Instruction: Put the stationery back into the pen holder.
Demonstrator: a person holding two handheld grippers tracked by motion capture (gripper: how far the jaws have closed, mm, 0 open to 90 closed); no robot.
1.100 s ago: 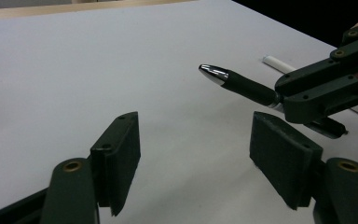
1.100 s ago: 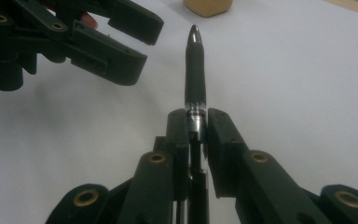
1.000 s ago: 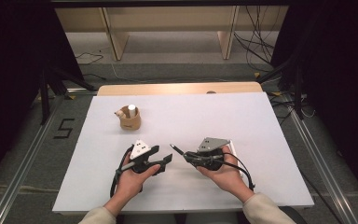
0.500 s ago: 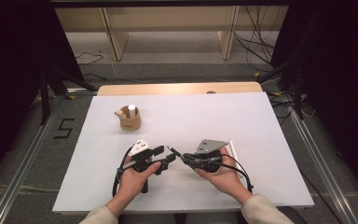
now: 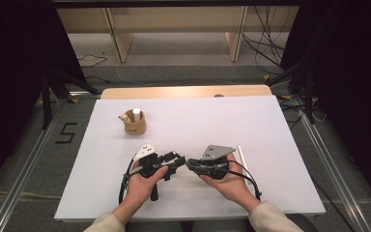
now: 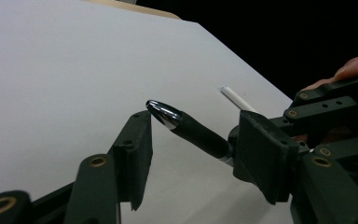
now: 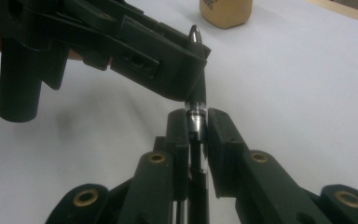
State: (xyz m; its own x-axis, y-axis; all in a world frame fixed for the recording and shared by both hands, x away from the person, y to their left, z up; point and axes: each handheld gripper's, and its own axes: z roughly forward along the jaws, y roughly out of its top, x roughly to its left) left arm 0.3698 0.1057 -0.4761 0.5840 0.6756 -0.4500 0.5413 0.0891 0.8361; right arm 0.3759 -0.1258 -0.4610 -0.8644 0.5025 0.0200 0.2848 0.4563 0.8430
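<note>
The pen (image 6: pixel 191 131) sits low in the centre of the high view, just above the desk (image 5: pixel 280 145), its barrel clamped between the jaws of my right tool (image 7: pixel 196 122) and its chrome tip poking into the gap of my left tool (image 6: pixel 193 140). Compared with a second ago, the left tool's jaws have just been closing around the pen's dark grip section; in the left gripper view they stand apart on either side of it, pads not yet pressing. I judge I am about to pinch the front end for a pull or twist against the right tool's hold. A white stick (image 5: pixel 242 157) lies just right of my right hand, and the tan cup (image 5: pixel 135 124) stands well apart at upper left.
</note>
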